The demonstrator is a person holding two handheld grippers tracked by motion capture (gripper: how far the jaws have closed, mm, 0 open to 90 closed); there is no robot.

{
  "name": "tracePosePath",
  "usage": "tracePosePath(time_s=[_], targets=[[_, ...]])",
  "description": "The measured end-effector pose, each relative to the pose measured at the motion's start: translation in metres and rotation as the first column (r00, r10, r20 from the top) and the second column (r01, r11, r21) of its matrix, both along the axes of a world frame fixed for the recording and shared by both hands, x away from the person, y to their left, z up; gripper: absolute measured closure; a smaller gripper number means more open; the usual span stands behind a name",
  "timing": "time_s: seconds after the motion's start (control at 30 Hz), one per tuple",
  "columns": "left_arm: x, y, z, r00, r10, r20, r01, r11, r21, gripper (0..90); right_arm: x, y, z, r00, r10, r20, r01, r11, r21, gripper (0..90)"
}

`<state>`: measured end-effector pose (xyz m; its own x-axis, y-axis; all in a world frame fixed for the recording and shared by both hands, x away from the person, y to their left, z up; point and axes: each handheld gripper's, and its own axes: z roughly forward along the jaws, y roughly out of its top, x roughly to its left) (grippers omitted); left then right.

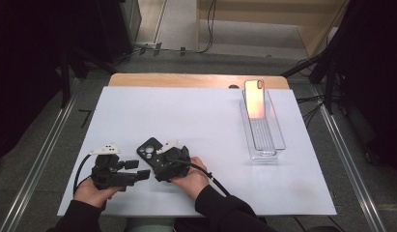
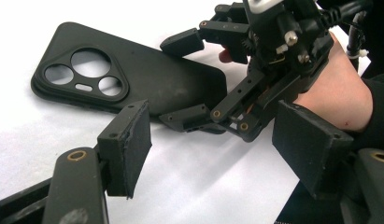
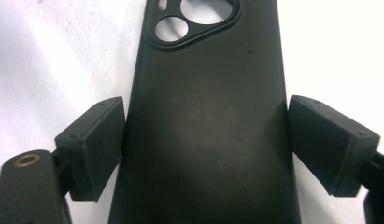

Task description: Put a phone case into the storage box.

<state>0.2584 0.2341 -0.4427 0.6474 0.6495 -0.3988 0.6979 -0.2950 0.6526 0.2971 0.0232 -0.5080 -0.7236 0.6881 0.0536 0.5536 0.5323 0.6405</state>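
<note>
Roughly, near to far:
left gripper: near desk edge at left of the high view, held in the person's left hand; jaws wide, nothing between them, pointing toward the right gripper.
right gripper: just right of it, in the right hand; cable trails back over the sleeve.
right jaws: straddle the black phone case, one pad on each long edge; left pad at or almost at the edge, right pad at the edge; cannot tell if they press.
black phone case: flat on the white desk, back face up, camera cutout end pointing away from the right hand; near end sits between the right jaws; in the left gripper view it lies just beyond that gripper's own jaws, not touched by them.
clear tray: farther right on the desk, well apart from both grippers, long and narrow.
orange phone case: stands in the tray's far end, leaning back.
desk far edge: wooden strip behind the white sheet.
</note>
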Motion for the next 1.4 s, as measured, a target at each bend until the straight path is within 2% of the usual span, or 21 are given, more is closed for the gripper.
tracePosePath(time_s=[0.2, 0.37, 0.63, 0.83, 0.93, 1.07, 1.2, 1.4], targets=[[0.0, 0.0, 0.0, 1.0, 0.0, 0.0, 0.0, 1.0, 0.0, 28.1, 0.003, -0.003, 0.002, 0.9997, 0.015, -0.018, -0.015, 1.0, 0.009, 14.7], [0.0, 0.0, 0.0, 1.0, 0.004, -0.001, -0.004, 1.0, -0.002, 28.1, 0.008, -0.009, 0.007, 0.999, 0.018, -0.04, -0.016, 0.999, 0.039, 15.6], [0.0, 0.0, 0.001, 1.0, 0.005, 0.0, -0.005, 1.0, -0.005, 28.1, 0.013, -0.025, 0.026, 0.9993, 0.011, -0.037, -0.008, 0.997, 0.072, 15.7], [0.001, -0.001, 0.001, 1.0, 0.005, -0.002, -0.005, 1.0, -0.004, 28.1, 0.016, -0.046, 0.043, 0.9991, 0.0, -0.041, 0.005, 0.994, 0.108, 15.6], [0.002, -0.004, 0.002, 1.0, 0.004, -0.001, -0.004, 1.0, -0.008, 28.1, 0.017, -0.058, 0.049, 0.9978, -0.004, -0.066, 0.012, 0.992, 0.123, 15.6], [0.004, -0.009, 0.002, 1.0, -0.006, -0.004, 0.006, 1.0, -0.004, 28.0, 0.016, -0.076, 0.058, 0.997, -0.019, -0.075, 0.03, 0.989, 0.147, 15.5], [0.006, -0.016, 0.002, 0.9999, -0.013, 0.008, 0.013, 0.9997, 0.02, 28.0, 0.012, -0.097, 0.066, 0.9969, -0.047, -0.063, 0.057, 0.984, 0.17, 15.3], [0.011, -0.027, 0.002, 0.9993, -0.039, 0.001, 0.039, 0.9992, 0.011, 28.0, 0.007, -0.128, 0.072, 0.9949, -0.08, -0.062, 0.09, 0.978, 0.186, 15.2]])
